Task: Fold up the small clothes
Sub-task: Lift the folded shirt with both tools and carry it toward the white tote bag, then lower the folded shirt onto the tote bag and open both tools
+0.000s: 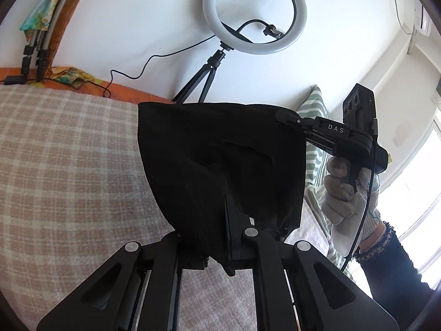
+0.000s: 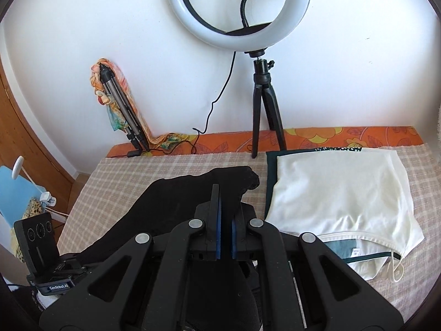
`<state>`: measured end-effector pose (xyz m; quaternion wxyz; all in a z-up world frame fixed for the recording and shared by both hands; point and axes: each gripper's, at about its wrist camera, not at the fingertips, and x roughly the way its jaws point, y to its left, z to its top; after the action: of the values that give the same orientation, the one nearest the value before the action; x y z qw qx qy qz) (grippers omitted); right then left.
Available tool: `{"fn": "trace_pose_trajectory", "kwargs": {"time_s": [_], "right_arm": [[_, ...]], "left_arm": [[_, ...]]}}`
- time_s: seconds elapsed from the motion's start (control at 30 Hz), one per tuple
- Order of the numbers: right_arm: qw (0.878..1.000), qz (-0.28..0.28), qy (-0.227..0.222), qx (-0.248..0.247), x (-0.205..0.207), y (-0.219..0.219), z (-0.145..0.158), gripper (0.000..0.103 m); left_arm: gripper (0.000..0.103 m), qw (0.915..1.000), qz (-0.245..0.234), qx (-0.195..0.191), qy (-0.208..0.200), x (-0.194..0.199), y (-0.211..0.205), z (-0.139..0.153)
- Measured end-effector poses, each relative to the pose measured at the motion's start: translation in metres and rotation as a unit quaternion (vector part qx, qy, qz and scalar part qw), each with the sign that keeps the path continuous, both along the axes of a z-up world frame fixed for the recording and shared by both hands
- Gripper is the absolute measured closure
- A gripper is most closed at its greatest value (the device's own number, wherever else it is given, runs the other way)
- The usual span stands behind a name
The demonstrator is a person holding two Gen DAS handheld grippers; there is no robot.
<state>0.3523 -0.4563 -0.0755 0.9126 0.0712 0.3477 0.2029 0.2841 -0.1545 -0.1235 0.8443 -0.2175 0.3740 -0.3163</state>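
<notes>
Black knit garment (image 1: 220,165) hangs stretched above the checked bed cover (image 1: 69,151), my left hand-held gripper (image 1: 220,237) clamped on its near corner, my right hand-held gripper (image 1: 286,117) pinching the corner at two o'clock. Only the right wrist view shows the cream folded top (image 2: 339,193) at three o'clock.

White wall (image 2: 110,27) all along the back, and planted right in front of it a ring light (image 2: 239,8) on a small black tripod (image 2: 266,110), its cable (image 2: 220,93) trailing down to the bed. Checked beige cover (image 1: 69,151) across the bed, an orange flowered sheet (image 2: 330,136) peeking out at the wall edge. To the left, a folded tripod (image 2: 124,110) leans on the wall wrapped in colourful cloth, beside a wooden door frame (image 2: 27,127). Bright daylight pours through the window (image 1: 419,193) at the right, with an air conditioner (image 1: 423,19) high up.
</notes>
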Motion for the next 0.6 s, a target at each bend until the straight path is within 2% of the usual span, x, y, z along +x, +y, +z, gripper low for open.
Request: {"fn": "trace_pose_trajectory", "kwargs": {"time_s": [0.37,0.47,0.6], "right_arm": [[0.993,-0.083,-0.037,-0.076,0.051,-0.094,0.038,0.098],[0.99,-0.101,-0.033,-0.096,0.07,-0.11,0.038,0.098],[0.978,-0.129,-0.021,-0.16,0.095,-0.124,0.024,0.098]], "left_arm": [[0.096,0.998,-0.03,0.036,-0.041,0.054,-0.107,0.012],[0.096,0.9969,-0.036,0.049,-0.05,0.065,-0.134,0.012],[0.096,0.9963,-0.049,0.062,-0.034,0.077,-0.165,-0.001]]}}
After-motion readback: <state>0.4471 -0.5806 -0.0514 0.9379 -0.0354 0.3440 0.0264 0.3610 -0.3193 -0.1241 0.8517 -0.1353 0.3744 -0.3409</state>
